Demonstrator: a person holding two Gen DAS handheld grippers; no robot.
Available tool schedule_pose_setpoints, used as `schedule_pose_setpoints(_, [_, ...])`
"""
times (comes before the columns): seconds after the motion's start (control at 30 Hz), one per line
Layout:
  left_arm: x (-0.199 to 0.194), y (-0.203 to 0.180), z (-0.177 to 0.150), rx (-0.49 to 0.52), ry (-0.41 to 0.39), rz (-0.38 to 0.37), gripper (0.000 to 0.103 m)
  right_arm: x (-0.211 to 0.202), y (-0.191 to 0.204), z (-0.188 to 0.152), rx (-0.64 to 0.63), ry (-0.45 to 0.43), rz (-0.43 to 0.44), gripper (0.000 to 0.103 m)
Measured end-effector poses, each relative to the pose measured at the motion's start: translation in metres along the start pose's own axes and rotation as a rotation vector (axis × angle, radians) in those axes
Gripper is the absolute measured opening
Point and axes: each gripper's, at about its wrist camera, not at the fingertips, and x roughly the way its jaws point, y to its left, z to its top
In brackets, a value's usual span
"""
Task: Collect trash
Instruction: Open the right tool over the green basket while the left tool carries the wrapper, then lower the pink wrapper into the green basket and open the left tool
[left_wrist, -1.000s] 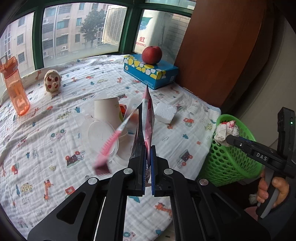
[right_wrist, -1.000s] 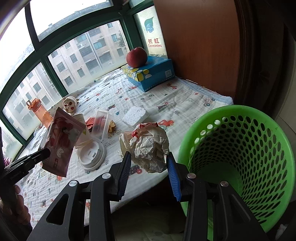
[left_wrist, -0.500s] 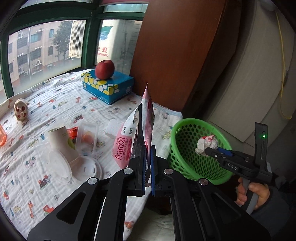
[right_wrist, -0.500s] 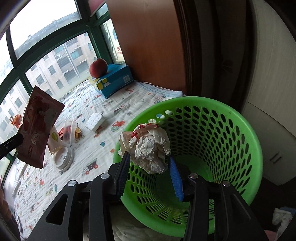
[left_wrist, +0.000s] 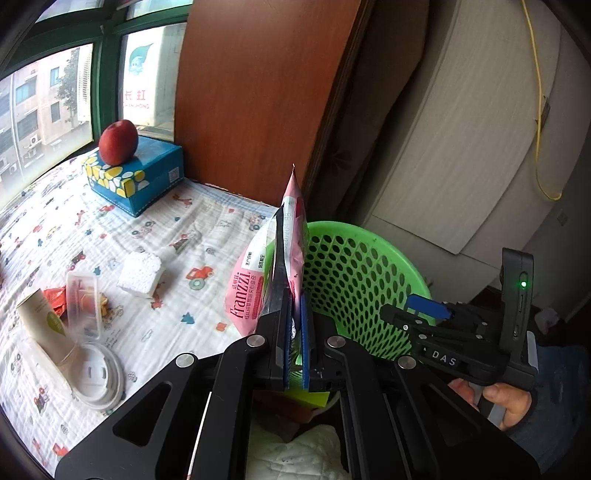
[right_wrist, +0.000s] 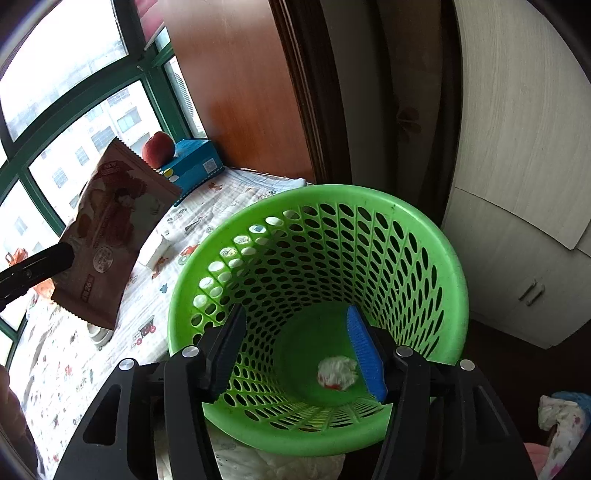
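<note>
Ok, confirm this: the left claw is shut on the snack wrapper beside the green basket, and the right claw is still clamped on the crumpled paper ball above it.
Not quite. The right claw is open and empty; the right wrist view shows the paper ball lying at the bottom of the green basket. The left claw is indeed shut on the snack wrapper.

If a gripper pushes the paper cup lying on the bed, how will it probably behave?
The cup lies on its side, so it would probably roll, likely curving since it tapers. It looks like thin paper, so probably light and easily crushed. The lid beside it and the soft quilt might stop it soon.
</note>
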Motion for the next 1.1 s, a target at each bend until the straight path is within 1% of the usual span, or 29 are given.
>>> schedule_pose_setpoints(0.1, [0.014,-0.011,0.003,0.018,0.016,-0.018,0.003,-0.004,-0.007,-0.002,0.012,-0.008,-0.008,0.061])
schedule_pose_setpoints(0.2, [0.028,-0.020,0.004,0.034,0.038,-0.034,0.003,-0.009,-0.013,-0.004,0.018,-0.021,-0.019,0.064])
schedule_pose_setpoints(0.43, [0.055,-0.038,0.001,0.044,0.091,-0.053,0.004,-0.018,-0.024,-0.008,0.034,-0.035,-0.031,0.067])
schedule_pose_setpoints(0.47, [0.058,-0.039,0.000,0.044,0.096,-0.053,0.005,-0.019,-0.026,-0.009,0.037,-0.036,-0.031,0.067])
schedule_pose_setpoints(0.53, [0.060,-0.043,-0.002,0.043,0.106,-0.074,0.006,-0.021,-0.029,-0.010,0.043,-0.039,-0.033,0.068])
schedule_pose_setpoints(0.57, [0.062,-0.043,-0.003,0.044,0.112,-0.077,0.008,-0.022,-0.030,-0.011,0.046,-0.039,-0.034,0.068])
schedule_pose_setpoints(0.63, [0.064,-0.042,-0.004,0.035,0.119,-0.086,0.026,-0.022,-0.031,-0.011,0.048,-0.039,-0.033,0.068])
schedule_pose_setpoints(0.67, [0.063,-0.041,-0.005,0.030,0.114,-0.082,0.038,-0.023,-0.031,-0.011,0.048,-0.039,-0.035,0.068])
schedule_pose_setpoints(0.87, [0.049,-0.029,-0.009,0.009,0.101,-0.056,0.039,-0.026,-0.026,-0.012,0.038,-0.046,-0.026,0.070])
schedule_pose_setpoints(0.9, [0.045,-0.025,-0.009,0.004,0.097,-0.040,0.044,-0.026,-0.024,-0.012,0.033,-0.049,-0.023,0.071])
schedule_pose_setpoints(0.97, [0.035,-0.017,-0.010,-0.003,0.081,-0.003,0.048,-0.026,-0.018,-0.011,0.020,-0.051,-0.016,0.071])
schedule_pose_setpoints(1.03, [0.025,-0.007,-0.011,-0.012,0.063,0.029,0.049,-0.026,-0.010,-0.010,0.005,-0.049,-0.006,0.072])
schedule_pose_setpoints(1.1, [0.015,0.006,-0.011,-0.031,0.050,0.068,0.053,-0.025,-0.001,-0.009,-0.012,-0.049,0.005,0.072])
